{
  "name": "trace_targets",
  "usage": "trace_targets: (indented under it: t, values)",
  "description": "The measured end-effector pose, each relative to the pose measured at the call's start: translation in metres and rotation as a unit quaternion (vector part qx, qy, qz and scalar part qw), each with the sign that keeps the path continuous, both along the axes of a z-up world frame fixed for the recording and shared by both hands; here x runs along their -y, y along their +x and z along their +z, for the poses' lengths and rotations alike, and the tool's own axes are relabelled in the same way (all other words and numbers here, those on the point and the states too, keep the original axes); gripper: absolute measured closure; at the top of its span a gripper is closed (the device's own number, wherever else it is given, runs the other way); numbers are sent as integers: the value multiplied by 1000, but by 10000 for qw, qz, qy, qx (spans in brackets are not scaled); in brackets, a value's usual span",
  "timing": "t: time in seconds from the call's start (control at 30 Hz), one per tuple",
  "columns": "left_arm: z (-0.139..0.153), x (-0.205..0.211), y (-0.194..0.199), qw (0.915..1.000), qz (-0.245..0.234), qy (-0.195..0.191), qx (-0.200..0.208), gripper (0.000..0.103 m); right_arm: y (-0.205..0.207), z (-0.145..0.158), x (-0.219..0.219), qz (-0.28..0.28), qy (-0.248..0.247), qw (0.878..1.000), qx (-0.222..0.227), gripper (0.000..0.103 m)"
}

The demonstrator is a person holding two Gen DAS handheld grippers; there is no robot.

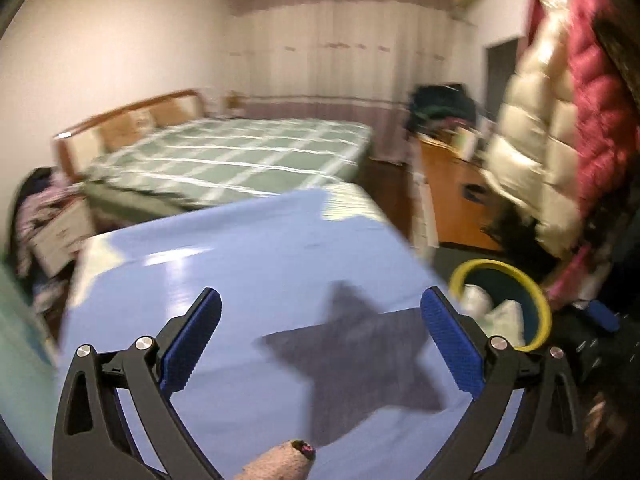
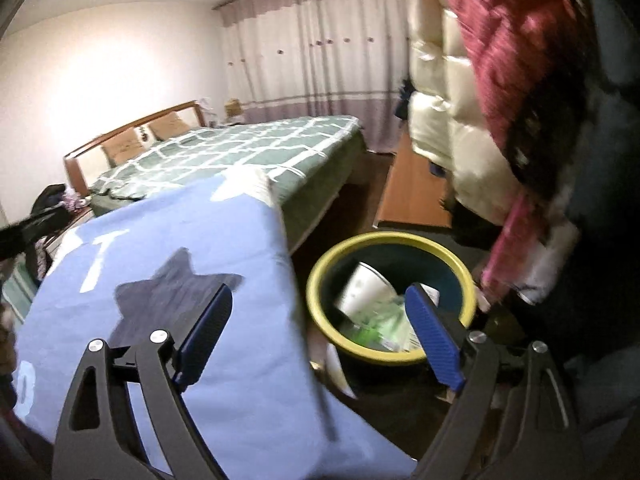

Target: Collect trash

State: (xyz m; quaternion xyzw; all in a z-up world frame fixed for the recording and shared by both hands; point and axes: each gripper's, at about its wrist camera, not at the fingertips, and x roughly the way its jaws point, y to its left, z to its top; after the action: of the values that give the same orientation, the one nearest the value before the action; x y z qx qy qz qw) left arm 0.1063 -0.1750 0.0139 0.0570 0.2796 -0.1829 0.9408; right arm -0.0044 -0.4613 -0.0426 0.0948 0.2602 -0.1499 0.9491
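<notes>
Both grippers, left (image 1: 320,336) and right (image 2: 320,332), hover with fingers spread wide and empty above the blue star-printed bedcover (image 2: 180,280), the yellow-rimmed bin (image 2: 390,300), already holding trash (image 2: 368,292), standing just beyond the right fingers for easy dropping.

White "T" and "0" marks show on the blue cloth (image 2: 240,248).

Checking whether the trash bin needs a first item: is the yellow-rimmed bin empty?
No, in the right wrist view the yellow-rimmed bin already holds white and green packaging.
</notes>
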Motion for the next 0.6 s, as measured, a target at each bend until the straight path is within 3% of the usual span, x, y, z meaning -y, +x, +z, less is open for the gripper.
trace_targets:
  t: [0.27, 0.6]
  values:
    - [5, -118, -45, 9952, 963, -174, 11, 5, -1, 23, -35, 297, -238, 9992, 143, 18]
    - [-15, -171, -78, 9859, 1592, -502, 105, 5, -15, 34, -56, 413, -388, 9981, 223, 15]
